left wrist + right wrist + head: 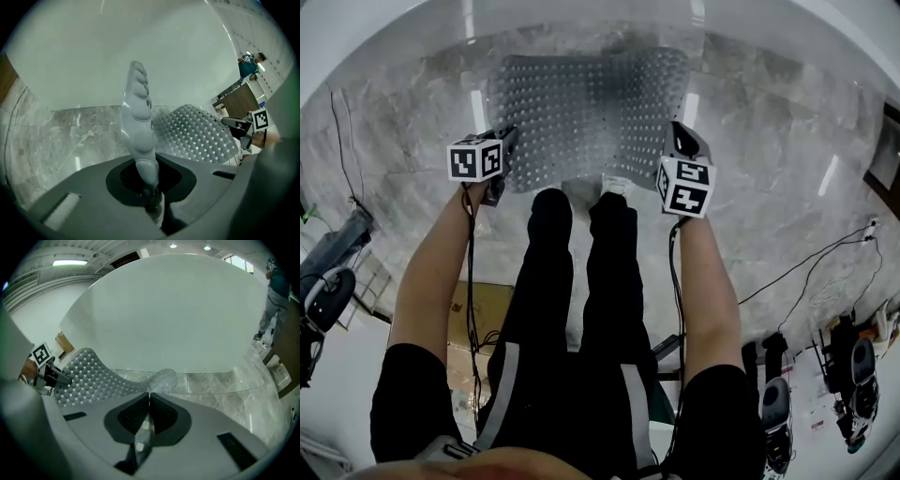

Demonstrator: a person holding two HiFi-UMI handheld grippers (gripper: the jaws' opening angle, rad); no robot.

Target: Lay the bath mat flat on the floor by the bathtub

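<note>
A clear grey bath mat (586, 117) studded with small bumps hangs spread between my two grippers, above the marble floor (403, 141) beside the white bathtub (384, 23). My left gripper (499, 157) is shut on the mat's near left corner; in the left gripper view that corner (138, 117) stands up from the closed jaws and the mat (197, 133) sags to the right. My right gripper (680, 150) is shut on the near right corner; in the right gripper view the mat (93, 376) runs left from the pinched edge (161, 379). The mat's far edge reaches towards the tub.
The person's black-trousered legs (581, 309) stand just behind the mat. Cables (806, 267) trail over the floor at right, more gear (328, 281) lies at left, and a cardboard sheet (492, 314) lies under the legs. Another person (274, 291) stands by the tub's far end.
</note>
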